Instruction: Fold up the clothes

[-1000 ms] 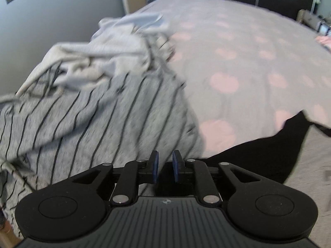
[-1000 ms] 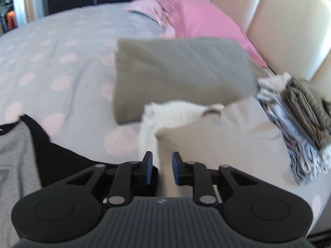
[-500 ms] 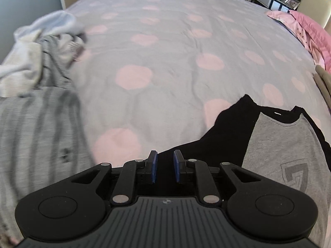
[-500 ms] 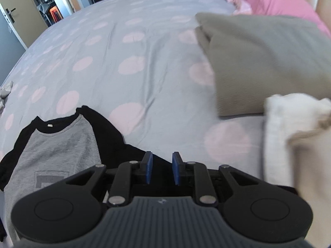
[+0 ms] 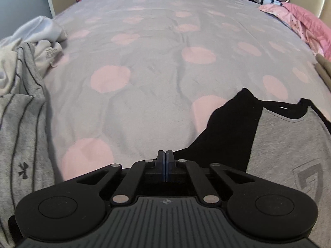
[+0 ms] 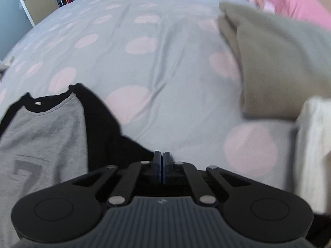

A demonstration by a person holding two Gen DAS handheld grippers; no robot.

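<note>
Both wrist views, looking down over a bed (image 5: 157,66) with a pink-dotted grey cover. A grey shirt with black sleeves (image 5: 289,144) lies flat, collar away from the cameras: at 3 o'clock in the left view, at 9 o'clock in the right view (image 6: 47,136). Half a second earlier the fingers of each gripper stood apart; now the left gripper (image 5: 166,161) and the right gripper (image 6: 161,163) both have their fingers pressed together. Each pair meets at the outer edge of a black sleeve, the left gripper at the shirt's left sleeve, the right at the other. The fabric probably sits pinched between the fingers, though the fingertips hide the contact itself. Both cameras have also dropped closer to the cover. The reading: the two sleeve grasps have just been made, so the first fold of the shirt can begin. A striped grey garment (image 5: 22,136) waits at 9 o'clock in the left view; folded items, one olive (image 6: 275,62), lie at 2 o'clock in the right view.
</note>
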